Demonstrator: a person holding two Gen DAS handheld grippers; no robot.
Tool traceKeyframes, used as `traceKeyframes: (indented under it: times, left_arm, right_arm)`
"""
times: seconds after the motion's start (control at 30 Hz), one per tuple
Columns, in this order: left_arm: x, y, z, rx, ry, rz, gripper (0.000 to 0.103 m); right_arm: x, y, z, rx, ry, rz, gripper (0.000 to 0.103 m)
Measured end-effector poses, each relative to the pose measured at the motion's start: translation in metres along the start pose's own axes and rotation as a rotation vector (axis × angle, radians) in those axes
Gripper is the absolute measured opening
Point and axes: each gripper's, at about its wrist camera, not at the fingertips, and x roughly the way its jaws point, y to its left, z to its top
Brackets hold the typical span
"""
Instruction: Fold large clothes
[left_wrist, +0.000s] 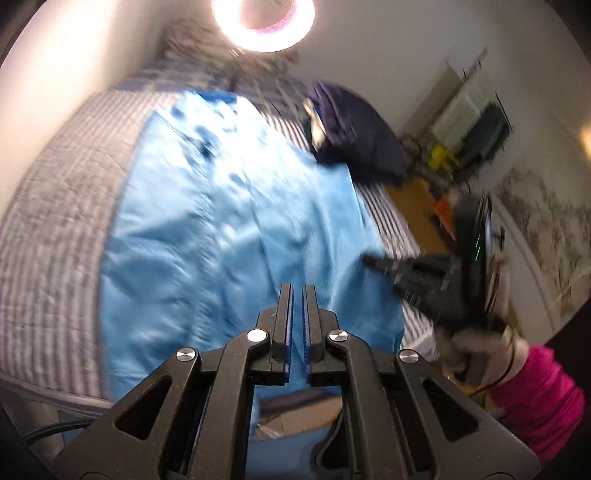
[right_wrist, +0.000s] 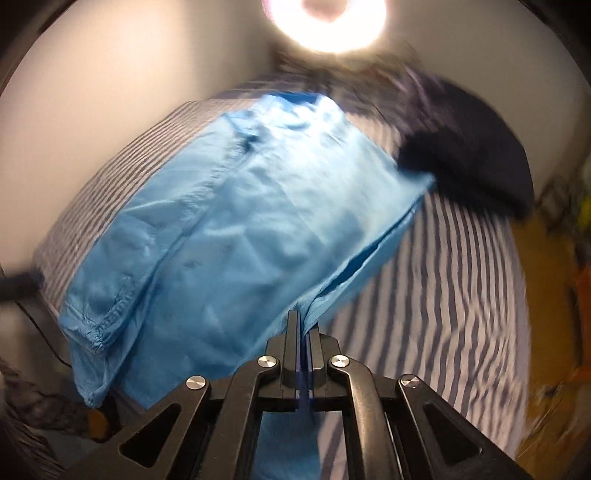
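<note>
blue garment lies spread over the striped bed. the right gripper is clamped on its near edge. the left gripper has its jaws almost together, with cloth passing under them; whether it pinches any is unclear. thin slippery fabric could slide out as the hem lifts, or drag the dark pile touching its far corner.

One light-blue garment. One dark navy garment. One striped bedcover. Two grippers: left, right. One ring light.
</note>
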Motion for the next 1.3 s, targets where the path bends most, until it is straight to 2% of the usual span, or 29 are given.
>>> traceKeyframes:
  times: [0.17,0.3,0.4,0.53,0.6,0.73,0.8,0.83,0.87,0.97,1.03,1.1,1.13,1.2,1.3]
  left_arm:
    - [-0.035,0.051,0.019,-0.14,-0.104,0.014,0.002]
    - [-0.045,0.082,0.019,-0.208,-0.124,0.047,0.002]
    - [-0.045,0.1,0.018,-0.252,-0.115,0.054,0.002]
    - [-0.045,0.113,0.016,-0.285,-0.122,0.067,0.002]
    - [-0.047,0.116,0.015,-0.286,-0.126,0.074,0.002]
    - [-0.045,0.119,0.012,-0.287,-0.114,0.084,0.002]
    - [-0.04,0.118,0.01,-0.281,-0.098,0.087,0.002]
    - [-0.039,0.116,0.01,-0.276,-0.092,0.09,0.002]
    - [-0.037,0.115,0.009,-0.269,-0.087,0.094,0.002]
    - [-0.029,0.112,0.004,-0.248,-0.065,0.107,0.002]
    - [-0.024,0.112,0.001,-0.251,-0.05,0.105,0.002]
    - [-0.015,0.11,-0.003,-0.254,-0.018,0.093,0.002]
    - [-0.011,0.109,-0.005,-0.252,-0.002,0.086,0.002]
    - [0.001,0.103,-0.009,-0.237,0.04,0.075,0.002]
    - [0.015,0.093,-0.013,-0.226,0.081,0.056,0.002]
  right_arm:
    - [0.011,0.072,0.019,-0.214,-0.018,-0.047,0.0]
    - [0.036,0.139,0.021,-0.401,0.01,-0.037,0.0]
    - [0.058,0.174,0.009,-0.518,0.064,-0.017,0.0]
    - [0.08,0.191,-0.004,-0.564,0.132,0.0,0.0]
    - [0.081,0.192,-0.007,-0.569,0.136,-0.001,0.0]
    - [0.071,0.181,-0.004,-0.516,0.122,0.051,0.001]
    - [0.061,0.166,0.001,-0.454,0.138,0.142,0.014]
    - [0.055,0.158,0.003,-0.423,0.131,0.192,0.028]
    - [0.042,0.147,0.004,-0.377,0.115,0.256,0.034]
    - [0.011,0.111,0.006,-0.257,0.063,0.389,0.034]
    - [-0.003,0.082,0.004,-0.165,0.022,0.411,0.035]
    - [-0.008,0.046,-0.005,-0.047,0.001,0.399,0.042]
    - [-0.007,0.032,-0.009,-0.006,0.0,0.382,0.049]
    - [0.005,0.004,-0.023,0.083,0.026,0.35,0.052]
    - [0.03,-0.014,-0.041,0.16,0.076,0.355,0.052]
